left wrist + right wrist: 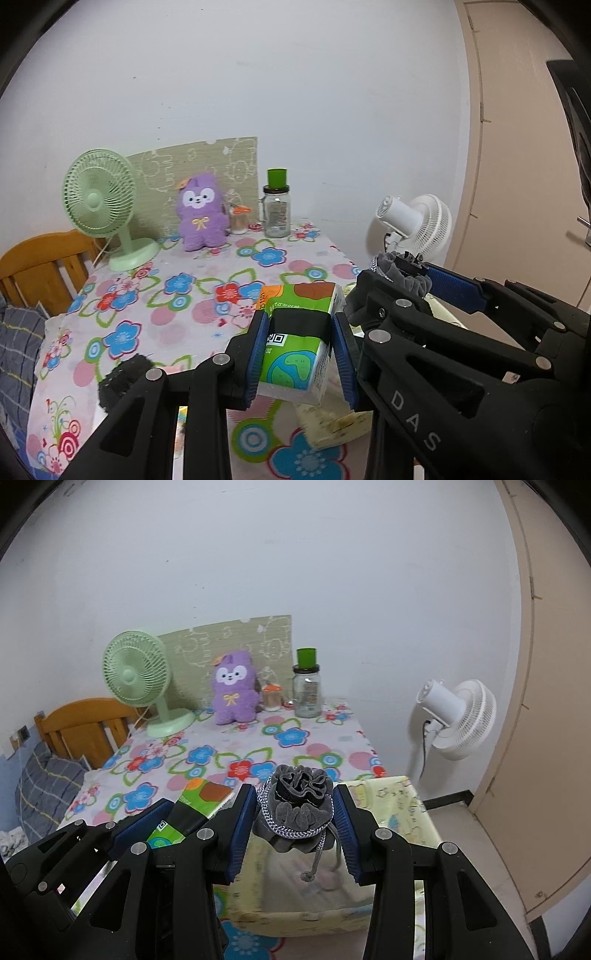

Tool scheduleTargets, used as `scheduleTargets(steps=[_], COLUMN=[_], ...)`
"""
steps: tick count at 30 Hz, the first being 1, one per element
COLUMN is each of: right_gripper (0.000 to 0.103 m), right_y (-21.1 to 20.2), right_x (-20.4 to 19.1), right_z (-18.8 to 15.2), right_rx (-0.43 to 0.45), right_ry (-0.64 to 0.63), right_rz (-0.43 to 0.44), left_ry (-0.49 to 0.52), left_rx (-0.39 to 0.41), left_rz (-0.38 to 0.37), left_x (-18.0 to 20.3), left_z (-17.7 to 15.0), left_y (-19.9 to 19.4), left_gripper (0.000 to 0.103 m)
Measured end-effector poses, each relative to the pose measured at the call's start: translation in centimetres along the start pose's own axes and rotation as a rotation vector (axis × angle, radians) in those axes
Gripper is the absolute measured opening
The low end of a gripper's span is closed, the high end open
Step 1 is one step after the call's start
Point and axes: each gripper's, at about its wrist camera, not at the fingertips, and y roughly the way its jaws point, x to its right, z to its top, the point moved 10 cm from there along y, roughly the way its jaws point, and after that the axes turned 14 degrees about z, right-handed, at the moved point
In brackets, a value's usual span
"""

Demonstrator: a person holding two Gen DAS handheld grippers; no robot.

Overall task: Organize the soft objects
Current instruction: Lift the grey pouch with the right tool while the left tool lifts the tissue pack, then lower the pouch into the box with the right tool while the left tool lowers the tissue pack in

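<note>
My left gripper [301,325] is shut on a green tissue pack [295,343] and holds it above the flowered table [166,306]. The pack also shows in the right wrist view [192,808]. My right gripper [295,808] is shut on a grey drawstring pouch [299,805] with a silver chain, held over an open pale yellow fabric box [399,805]. The pouch also shows in the left wrist view [402,271], just right of the pack. A purple plush toy [201,214] sits at the table's far edge. A black fuzzy object [123,380] lies on the table at lower left.
A green desk fan [99,206] stands at the back left, a glass jar with a green lid [277,210] at the back right. A white floor fan [458,716] stands right of the table. A wooden headboard [40,269] and bedding are on the left.
</note>
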Motion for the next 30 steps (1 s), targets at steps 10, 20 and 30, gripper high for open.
scheduleTargets(steps=[10, 20, 30], right_gripper=[0.047, 0.047, 0.046], right_y=[0.9, 3.4, 5.4], right_x=[4.5, 8.0, 9.4], right_z=[-0.2, -1.3, -2.5], right_rx=[-0.016, -0.065, -0.123], right_ry=[0.031, 0.077, 0.097], right_rz=[-0.038, -0.059, -0.049], left_ry=[0.025, 0.051, 0.100], left_rx=[-0.031, -0.095, -0.147], left_rz=[-0.040, -0.068, -0.071], left_x=[3.8, 6.3, 7.2], left_z=[0.2, -0.6, -1.6], left_y=[2.4, 5.8, 7.7], left_gripper=[0.035, 0.039, 0.082])
